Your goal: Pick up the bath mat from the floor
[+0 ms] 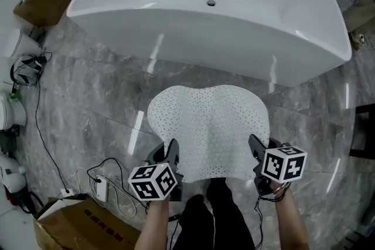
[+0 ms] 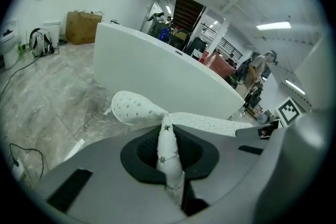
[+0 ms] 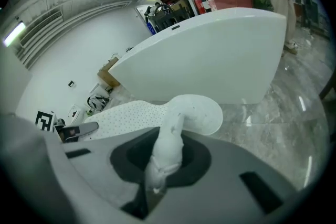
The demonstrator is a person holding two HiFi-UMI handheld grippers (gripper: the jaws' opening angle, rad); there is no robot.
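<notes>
Since the white perforated bath mat [image 1: 211, 126] pinches into a fold in each grip, it looks soft, light and floppy, and the left gripper [image 1: 170, 152] and right gripper [image 1: 256, 149], fingers clamped on its two near corners, seem to hold it spread above the floor [image 1: 94, 96], just on the near side of the bathtub [image 1: 205, 9].

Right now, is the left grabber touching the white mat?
Touching. The left gripper view shows the left gripper shut on the bath mat, pinching its edge.
</notes>
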